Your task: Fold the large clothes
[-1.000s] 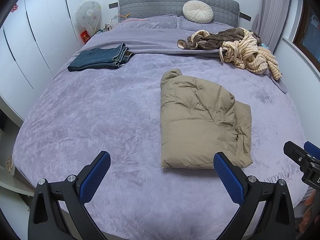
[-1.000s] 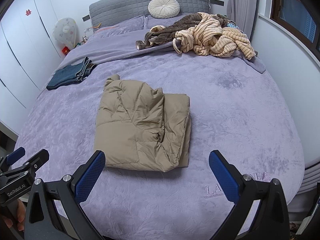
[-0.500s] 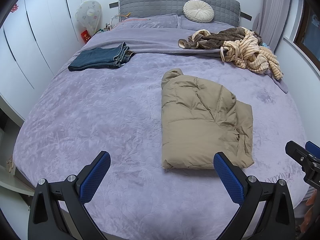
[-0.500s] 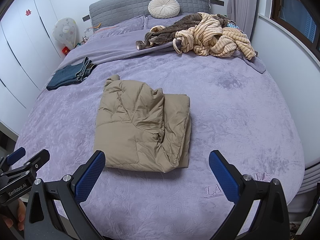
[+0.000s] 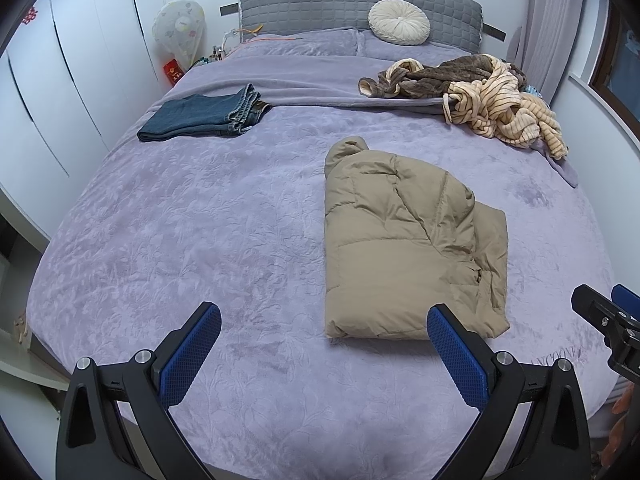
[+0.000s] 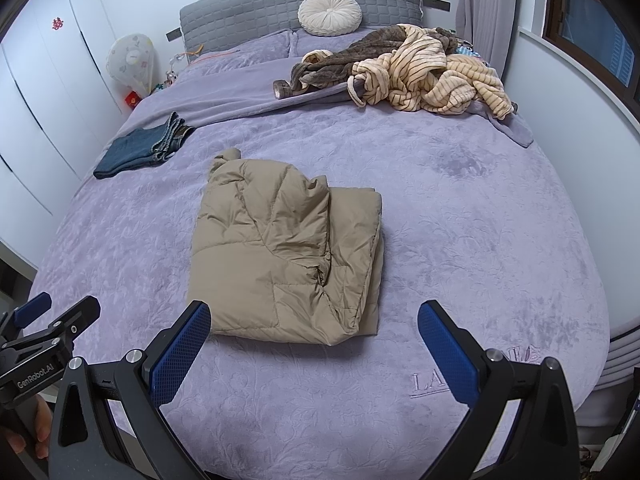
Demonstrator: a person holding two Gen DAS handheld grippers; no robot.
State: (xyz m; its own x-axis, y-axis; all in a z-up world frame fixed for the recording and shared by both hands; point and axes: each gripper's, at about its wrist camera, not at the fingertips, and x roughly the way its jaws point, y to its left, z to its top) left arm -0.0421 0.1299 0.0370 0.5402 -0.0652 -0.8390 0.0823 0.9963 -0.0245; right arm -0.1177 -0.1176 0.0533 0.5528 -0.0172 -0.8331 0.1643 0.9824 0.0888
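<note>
Over at ten o'clock on the lilac embossed bedspread (image 5: 168,216), you've got a folded pair of dark blue denim jeans (image 5: 200,117) parked flat near the wardrobe side, and to me that reads as your finished corner. Slide to centre, about one o'clock from your left gripper (image 5: 320,344): the tan quilted puffer jacket (image 5: 404,240) lies folded into a thick rectangle, collar end pointing toward the grey headboard (image 5: 360,4), one layer doubled over along its right edge. It looks about done. Further right, at two o'clock up by the round cream cushion (image 6: 330,13), a tangled heap of brown and cream striped fleece clothes (image 6: 408,70) sits unfolded, likely your waiting stock.

Now your tools. Left gripper's blue pads are spread wide, holding nothing, hovering short of the jacket's near hem. Your right gripper (image 6: 316,344) shows the same: fingers wide apart, empty, clear of the fabric, jacket straight ahead at twelve. Both hang back at the foot of the bed.
</note>
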